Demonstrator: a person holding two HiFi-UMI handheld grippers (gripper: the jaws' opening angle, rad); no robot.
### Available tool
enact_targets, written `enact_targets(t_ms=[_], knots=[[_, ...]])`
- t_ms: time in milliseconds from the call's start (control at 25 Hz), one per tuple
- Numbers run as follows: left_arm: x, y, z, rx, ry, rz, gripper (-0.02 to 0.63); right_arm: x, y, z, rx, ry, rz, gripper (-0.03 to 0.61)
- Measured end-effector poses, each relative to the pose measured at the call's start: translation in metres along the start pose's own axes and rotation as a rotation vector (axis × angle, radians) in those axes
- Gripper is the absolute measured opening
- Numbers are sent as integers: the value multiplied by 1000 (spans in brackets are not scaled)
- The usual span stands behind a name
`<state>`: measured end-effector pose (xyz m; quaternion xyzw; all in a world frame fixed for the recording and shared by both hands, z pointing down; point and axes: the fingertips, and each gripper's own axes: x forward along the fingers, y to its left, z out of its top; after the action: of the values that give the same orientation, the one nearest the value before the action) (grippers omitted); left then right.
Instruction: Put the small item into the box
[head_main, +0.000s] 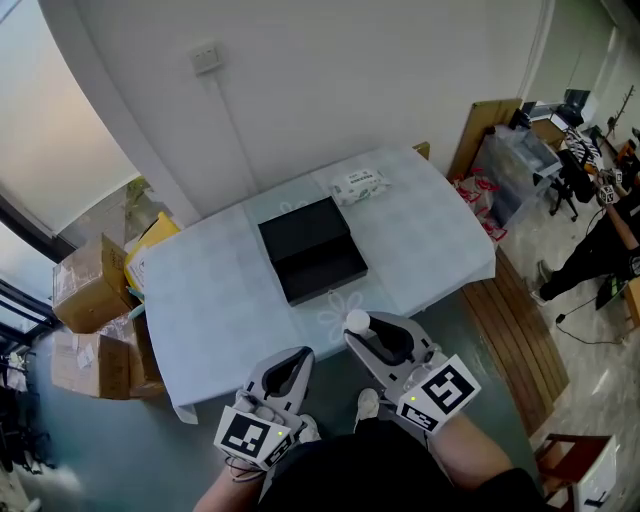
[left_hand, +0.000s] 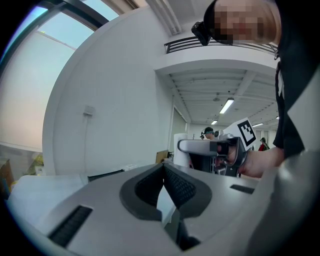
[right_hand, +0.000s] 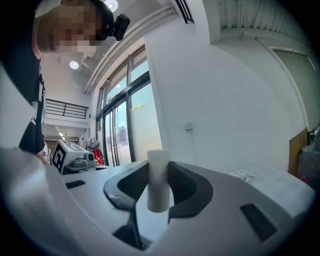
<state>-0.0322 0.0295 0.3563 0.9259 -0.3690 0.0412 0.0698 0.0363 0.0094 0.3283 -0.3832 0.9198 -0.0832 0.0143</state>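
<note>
One small white cylinder (right_hand: 158, 170) is sitting pinched mid-body in my right gripper (head_main: 361, 331), near the open black box (head_main: 312, 250); my left gripper (head_main: 298, 356) is hanging closed, empty. It's looking light, rigid, maybe slick.

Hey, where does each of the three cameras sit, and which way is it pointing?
Head view: on the person's head, facing steeply down at table, box, left tool, right tool; forearms show.
Left gripper view: on the left tool, facing along its shut jaws to the wall; a hand shows.
Right gripper view: on the right tool, facing along jaws clamping a cylinder; the torso shows.
Shared: head and right gripper views both show the cylinder.
</note>
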Motion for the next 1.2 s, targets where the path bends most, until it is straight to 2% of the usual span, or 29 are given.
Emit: enact_targets(t_ms=[760, 1200], knots=[[35, -21, 3, 6, -18, 153, 8, -5, -44, 4, -22, 12, 158, 127], [46, -16, 1, -8, -18, 180, 8, 4, -58, 6, -45, 24, 186, 127]])
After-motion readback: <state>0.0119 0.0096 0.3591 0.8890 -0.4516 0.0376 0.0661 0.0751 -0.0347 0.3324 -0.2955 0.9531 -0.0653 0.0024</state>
